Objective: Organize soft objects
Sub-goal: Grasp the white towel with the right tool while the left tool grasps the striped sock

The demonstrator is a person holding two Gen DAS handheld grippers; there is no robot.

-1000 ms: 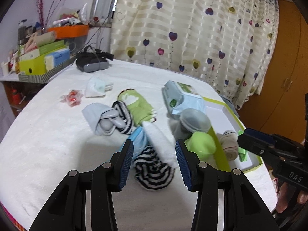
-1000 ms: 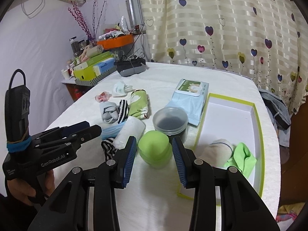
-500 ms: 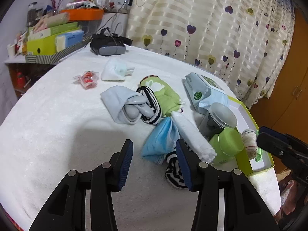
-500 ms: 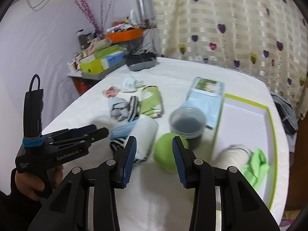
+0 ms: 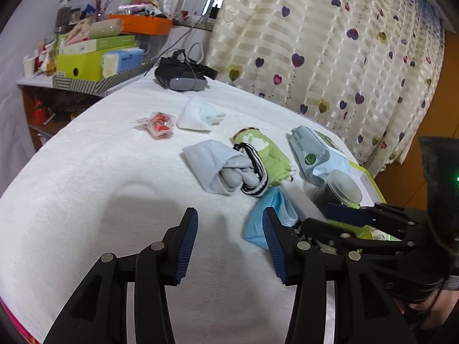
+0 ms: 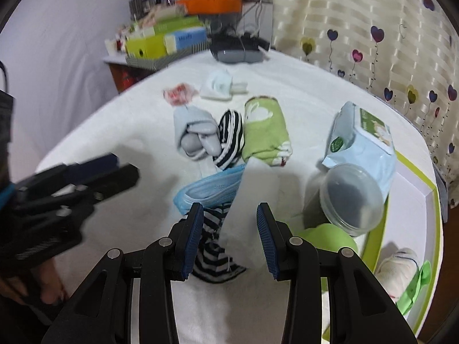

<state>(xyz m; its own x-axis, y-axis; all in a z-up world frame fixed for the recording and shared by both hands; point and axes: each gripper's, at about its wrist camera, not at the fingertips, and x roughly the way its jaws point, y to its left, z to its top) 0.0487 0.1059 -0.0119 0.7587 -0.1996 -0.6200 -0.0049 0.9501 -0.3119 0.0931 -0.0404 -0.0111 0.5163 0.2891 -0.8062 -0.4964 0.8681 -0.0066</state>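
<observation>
Here, on a white cloth-covered tabletop point(image 6: 109, 215), sorting of soft items is mid-course: the right gripper point(image 6: 229, 236) hangs with its blue-padded jaws parted and empty over a rolled white cloth point(image 6: 252, 197) and a black-and-white striped sock point(image 6: 213, 255) near the tabletop's near edge. A light blue face mask point(image 6: 209, 190) lies touching both. The left gripper point(image 5: 229, 242), jaws likewise apart and holding nothing, hovers over bare cloth just beside the mask.

Toward the middle lie a grey sock bundle point(image 6: 195, 132) and a green sock with a white rabbit point(image 6: 264, 129); a pale blue pack of wipes point(image 6: 364, 143), a clear-lidded dark jar point(image 6: 350, 197) and a lime-green round lid point(image 6: 330, 239) sit by the right edge. A white box lid with a lime rim point(image 6: 407, 172) at that edge already holds a cream rolled sock point(image 6: 398, 263) and a green cloth point(image 6: 416, 286).

The step in hand looks like a reach for the white roll. The next move likely calls for lowering, closing squarely on the roll without snagging the mask, then carrying it to the box lid.
</observation>
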